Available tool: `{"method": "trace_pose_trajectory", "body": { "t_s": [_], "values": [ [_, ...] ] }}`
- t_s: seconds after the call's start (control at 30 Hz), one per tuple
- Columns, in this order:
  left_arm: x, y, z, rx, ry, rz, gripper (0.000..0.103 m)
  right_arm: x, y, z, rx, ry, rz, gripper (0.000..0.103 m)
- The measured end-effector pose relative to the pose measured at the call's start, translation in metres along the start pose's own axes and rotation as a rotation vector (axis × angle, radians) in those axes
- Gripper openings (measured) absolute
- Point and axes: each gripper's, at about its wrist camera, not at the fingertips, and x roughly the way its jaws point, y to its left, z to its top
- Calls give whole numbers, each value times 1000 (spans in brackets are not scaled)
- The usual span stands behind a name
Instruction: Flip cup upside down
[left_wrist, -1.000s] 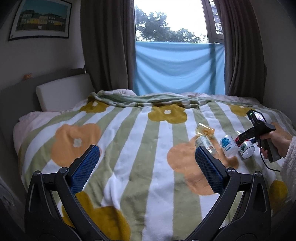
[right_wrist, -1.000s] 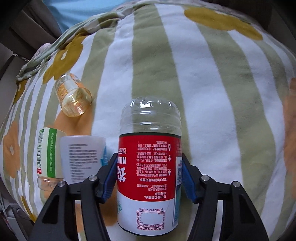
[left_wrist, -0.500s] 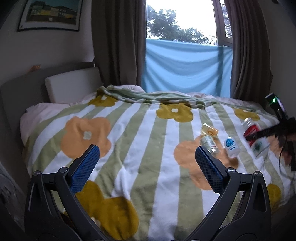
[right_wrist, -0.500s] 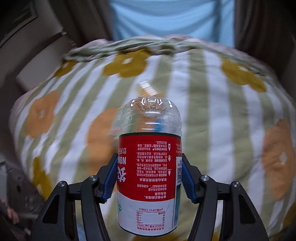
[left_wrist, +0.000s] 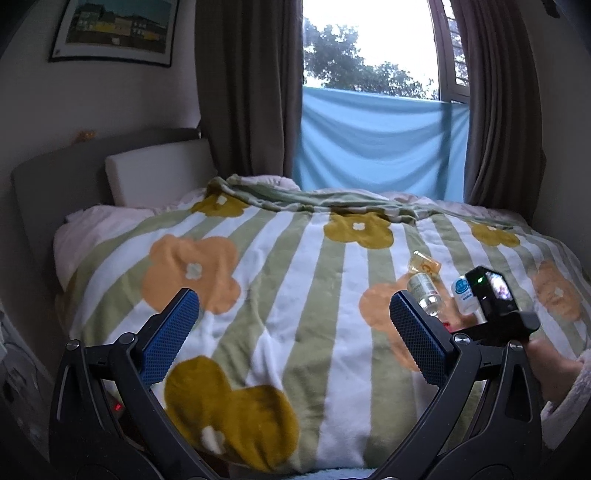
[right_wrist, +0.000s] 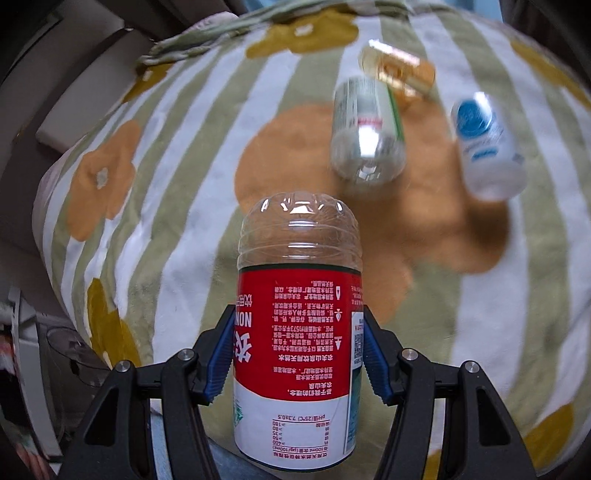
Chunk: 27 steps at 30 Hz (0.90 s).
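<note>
Left claw (left_wrist: 291, 328) agape, right claw (right_wrist: 297, 354) clamped.

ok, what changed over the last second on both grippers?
The right gripper, clamped throughout on the red-label cup, lifted it off the blanket, swung it up, and now holds it nearer the left gripper, above the blanket. Grip unchanged. Left gripper stayed open and empty. The other three cups stayed lying on the blanket.

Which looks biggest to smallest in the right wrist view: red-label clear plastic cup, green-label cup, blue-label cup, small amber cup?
1. Red-label clear plastic cup, though nearest the camera.
2. Green-label cup and blue-label cup look alike.
3. Small amber cup.
</note>
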Motion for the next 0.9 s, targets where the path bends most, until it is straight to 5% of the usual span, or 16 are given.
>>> {"method": "trace_pose_trajectory", "body": {
  "t_s": [0.57,0.73,0.9],
  "values": [
    [5,1,-5,-4,-3,-30,103,22,0,3,58,41,-26,60],
    [6,2,-5,-8,-2,-31,103,25,-1,4,73,79,-26,97],
    [6,1,-4,6,5,-27,103,26,-4,3,96,101,6,97]
  ]
}}
